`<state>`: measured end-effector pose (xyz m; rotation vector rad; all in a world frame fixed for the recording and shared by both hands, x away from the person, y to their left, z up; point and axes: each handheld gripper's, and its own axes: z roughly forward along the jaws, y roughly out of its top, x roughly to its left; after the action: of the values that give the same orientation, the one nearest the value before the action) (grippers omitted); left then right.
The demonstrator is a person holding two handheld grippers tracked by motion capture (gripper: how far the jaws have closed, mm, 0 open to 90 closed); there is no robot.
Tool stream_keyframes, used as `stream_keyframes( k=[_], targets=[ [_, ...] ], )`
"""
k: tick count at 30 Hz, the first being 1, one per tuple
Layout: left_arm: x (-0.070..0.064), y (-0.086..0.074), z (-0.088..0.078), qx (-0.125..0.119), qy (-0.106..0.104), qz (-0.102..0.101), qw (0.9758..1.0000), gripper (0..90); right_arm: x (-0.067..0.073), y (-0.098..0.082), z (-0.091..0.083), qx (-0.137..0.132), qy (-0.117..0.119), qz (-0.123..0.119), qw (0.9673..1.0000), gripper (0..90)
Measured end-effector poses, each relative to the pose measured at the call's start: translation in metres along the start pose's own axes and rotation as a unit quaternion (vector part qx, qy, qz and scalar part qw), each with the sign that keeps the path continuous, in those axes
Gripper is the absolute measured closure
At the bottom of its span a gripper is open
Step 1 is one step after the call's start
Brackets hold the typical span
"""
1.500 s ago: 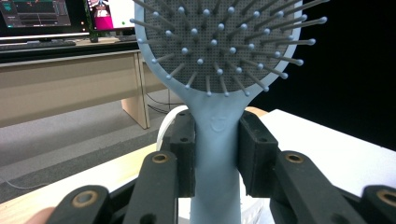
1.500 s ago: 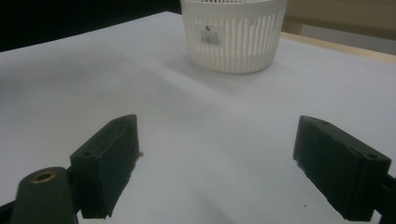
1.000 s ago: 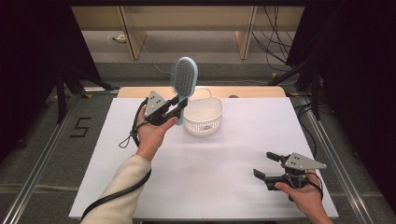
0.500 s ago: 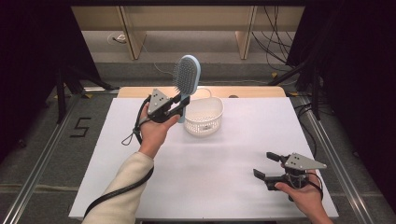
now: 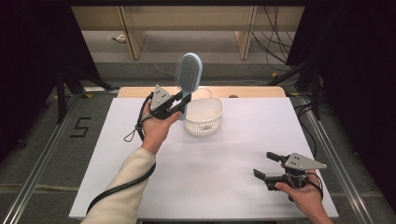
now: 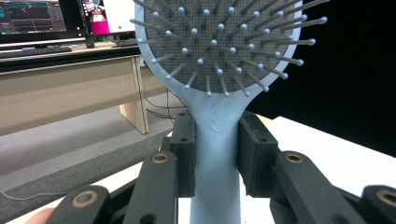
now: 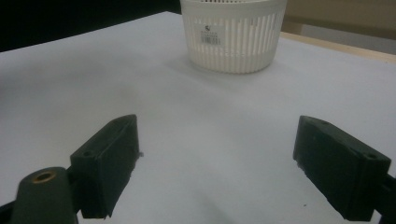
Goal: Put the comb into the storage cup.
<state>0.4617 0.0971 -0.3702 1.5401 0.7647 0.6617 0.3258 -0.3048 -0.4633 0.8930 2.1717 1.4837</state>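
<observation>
Upper centre of the high view, the left gripper clamps the handle of a light-blue hairbrush, held upright just left of the white basket. Lower right, the right gripper rests with jaws wide apart, holding nothing.

white table | monitors on desk | floor cables

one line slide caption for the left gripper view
Left claw clamps the handle of a pale blue plastic paddle hairbrush, bristles facing the camera.
</observation>
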Motion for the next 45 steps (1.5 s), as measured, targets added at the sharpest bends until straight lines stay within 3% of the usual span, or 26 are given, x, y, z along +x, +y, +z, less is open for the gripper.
stream_keyframes(
  k=[45],
  targets=[
    [0.003,0.010,0.034,0.010,-0.003,0.008,0.9999,69.7,0.000,0.000,-0.001,-0.002,0.001,0.003,1.0000,15.4]
  ],
)
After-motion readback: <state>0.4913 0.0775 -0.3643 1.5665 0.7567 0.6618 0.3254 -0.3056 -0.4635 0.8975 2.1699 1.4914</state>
